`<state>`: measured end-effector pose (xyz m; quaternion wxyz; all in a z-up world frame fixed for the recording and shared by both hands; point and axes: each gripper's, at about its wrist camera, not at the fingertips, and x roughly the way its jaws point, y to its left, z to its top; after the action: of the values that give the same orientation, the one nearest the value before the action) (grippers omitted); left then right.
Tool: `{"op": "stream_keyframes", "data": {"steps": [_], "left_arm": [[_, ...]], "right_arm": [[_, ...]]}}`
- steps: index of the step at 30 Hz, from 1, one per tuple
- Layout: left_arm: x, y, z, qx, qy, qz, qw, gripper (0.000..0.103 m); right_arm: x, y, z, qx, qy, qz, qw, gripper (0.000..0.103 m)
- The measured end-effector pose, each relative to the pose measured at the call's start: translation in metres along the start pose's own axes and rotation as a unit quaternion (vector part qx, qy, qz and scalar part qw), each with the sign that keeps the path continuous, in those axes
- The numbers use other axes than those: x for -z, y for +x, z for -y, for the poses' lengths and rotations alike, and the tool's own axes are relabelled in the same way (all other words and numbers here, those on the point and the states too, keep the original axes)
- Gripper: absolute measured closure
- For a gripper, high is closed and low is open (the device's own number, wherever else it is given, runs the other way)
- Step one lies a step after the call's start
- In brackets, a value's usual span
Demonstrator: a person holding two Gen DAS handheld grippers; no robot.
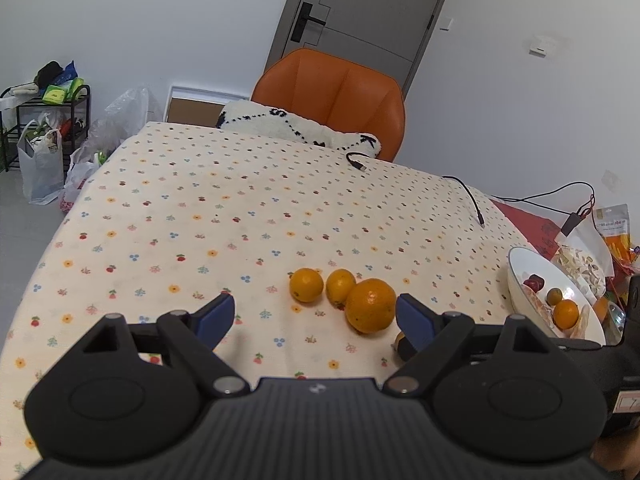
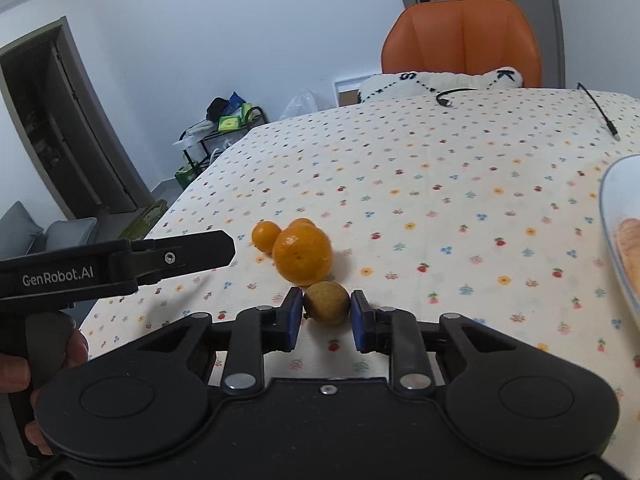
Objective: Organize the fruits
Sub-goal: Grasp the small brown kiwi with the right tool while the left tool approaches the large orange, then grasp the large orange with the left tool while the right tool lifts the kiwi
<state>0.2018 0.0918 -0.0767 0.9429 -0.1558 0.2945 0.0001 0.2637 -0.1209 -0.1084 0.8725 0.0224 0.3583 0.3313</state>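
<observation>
Three oranges lie together on the flowered tablecloth: a large orange [image 1: 370,306] [image 2: 303,255] and two small ones [image 1: 306,285] [image 1: 340,286] [image 2: 265,236]. A small brownish-yellow fruit [image 2: 326,303] sits between the fingertips of my right gripper [image 2: 326,316], whose pads touch or nearly touch it on both sides. My left gripper [image 1: 316,320] is open and empty, just short of the oranges. It also shows in the right wrist view [image 2: 120,266] at the left. A white bowl [image 1: 516,276] [image 2: 608,200] at the right holds several fruits.
An orange chair [image 1: 332,96] with a white cushion [image 1: 296,124] stands at the table's far side. Black cables [image 1: 472,196] lie on the far right of the table. Snack packets [image 1: 612,228] lie beyond the bowl. Bags and a rack [image 1: 44,136] stand on the floor left.
</observation>
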Motion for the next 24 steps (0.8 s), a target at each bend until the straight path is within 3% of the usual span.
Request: {"op": "stream_keyframes", "data": {"steps": [12,24], "left_arm": [[0.003,0.014,0.025,0.018,0.017,-0.007,0.9997,0.017],[0.007,0.035,0.047,0.013,0.037,-0.016,0.9991,0.031]], "right_arm": [[0.002,-0.021,0.024,0.029,0.016,0.016,0.999,0.079],[0.005,-0.044,0.045,0.056,0.03,0.029,0.998,0.079]]}}
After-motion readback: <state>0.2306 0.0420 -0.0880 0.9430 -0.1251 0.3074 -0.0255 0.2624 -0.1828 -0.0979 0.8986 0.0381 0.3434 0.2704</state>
